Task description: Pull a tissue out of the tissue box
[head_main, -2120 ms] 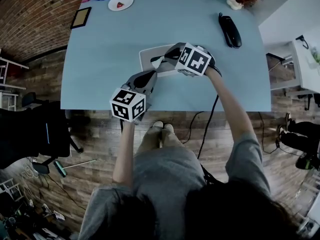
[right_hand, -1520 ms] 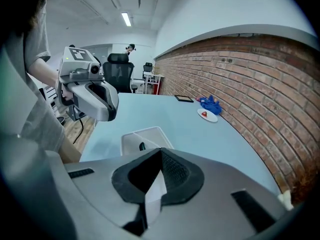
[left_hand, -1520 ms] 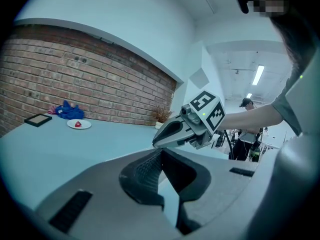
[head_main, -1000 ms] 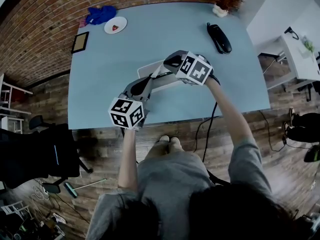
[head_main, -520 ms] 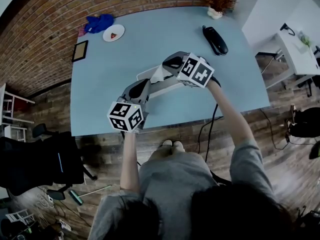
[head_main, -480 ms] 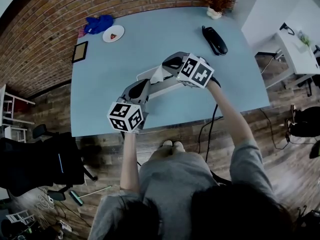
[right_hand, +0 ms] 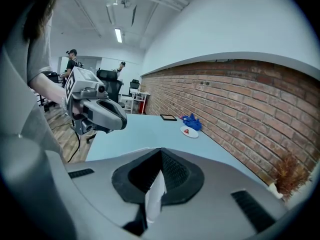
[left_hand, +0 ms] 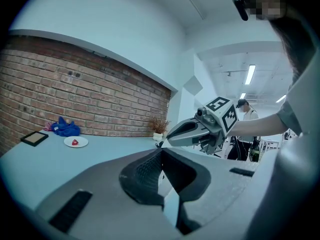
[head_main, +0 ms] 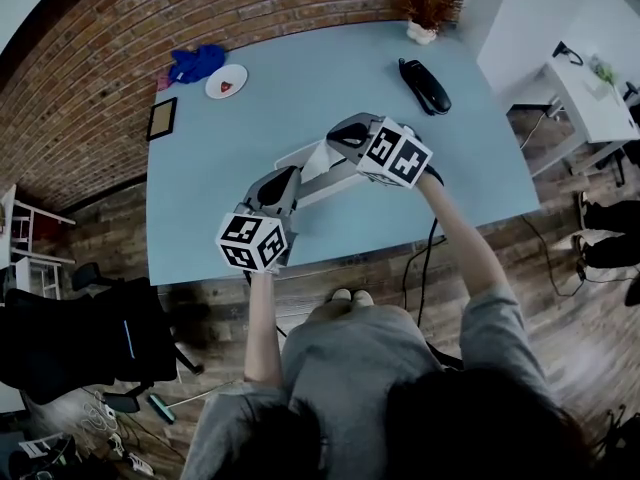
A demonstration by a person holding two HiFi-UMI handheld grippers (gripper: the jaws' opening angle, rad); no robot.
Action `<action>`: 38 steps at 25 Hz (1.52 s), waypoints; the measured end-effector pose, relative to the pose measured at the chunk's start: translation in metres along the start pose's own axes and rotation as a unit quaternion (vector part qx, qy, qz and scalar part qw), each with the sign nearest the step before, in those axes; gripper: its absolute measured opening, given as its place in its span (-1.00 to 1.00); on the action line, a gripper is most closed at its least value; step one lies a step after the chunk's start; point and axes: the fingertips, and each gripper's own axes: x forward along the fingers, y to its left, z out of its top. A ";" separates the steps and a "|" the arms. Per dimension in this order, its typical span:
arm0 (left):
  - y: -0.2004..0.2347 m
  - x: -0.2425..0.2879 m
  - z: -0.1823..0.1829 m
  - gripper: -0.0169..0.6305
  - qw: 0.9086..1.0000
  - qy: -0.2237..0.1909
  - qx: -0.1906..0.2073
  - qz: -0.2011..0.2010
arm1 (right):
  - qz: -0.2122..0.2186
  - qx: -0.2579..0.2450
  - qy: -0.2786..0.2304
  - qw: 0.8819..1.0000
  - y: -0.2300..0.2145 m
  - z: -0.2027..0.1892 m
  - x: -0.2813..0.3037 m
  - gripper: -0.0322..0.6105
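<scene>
Though any print on the tissue box is too small to read, the cube on each gripper shows bold black-and-white square markers. The box lies close to the desk's near edge, about midway along it. The right gripper is clenched on a white tissue, which stands in a peak between the box top and the jaw tips. The left gripper has its jaws together over the box's left end; a pale strip shows in the slit behind them, and I cannot tell what it is. Beyond the box the desk runs bare to the far edge. A plate, a blue cloth and a picture frame crowd the far left corner, with a black phone and a potted plant toward the far right. Two seconds ago the right gripper lay low on the box top; now it sits higher, with the tissue drawn up beneath it
</scene>
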 end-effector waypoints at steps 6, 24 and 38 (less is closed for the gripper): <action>-0.001 0.002 0.004 -0.94 1.000 -0.005 0.003 -0.005 | -0.011 0.005 -0.008 1.000 -0.002 0.004 -0.008 -0.90; -0.011 0.007 0.024 -0.94 0.999 -0.025 0.019 -0.017 | -0.051 0.044 -0.078 0.995 -0.021 0.023 -0.050 -0.90; -0.024 -0.005 0.044 -0.94 0.998 -0.050 0.035 -0.019 | -0.091 0.094 -0.166 0.977 -0.016 0.037 -0.086 -0.90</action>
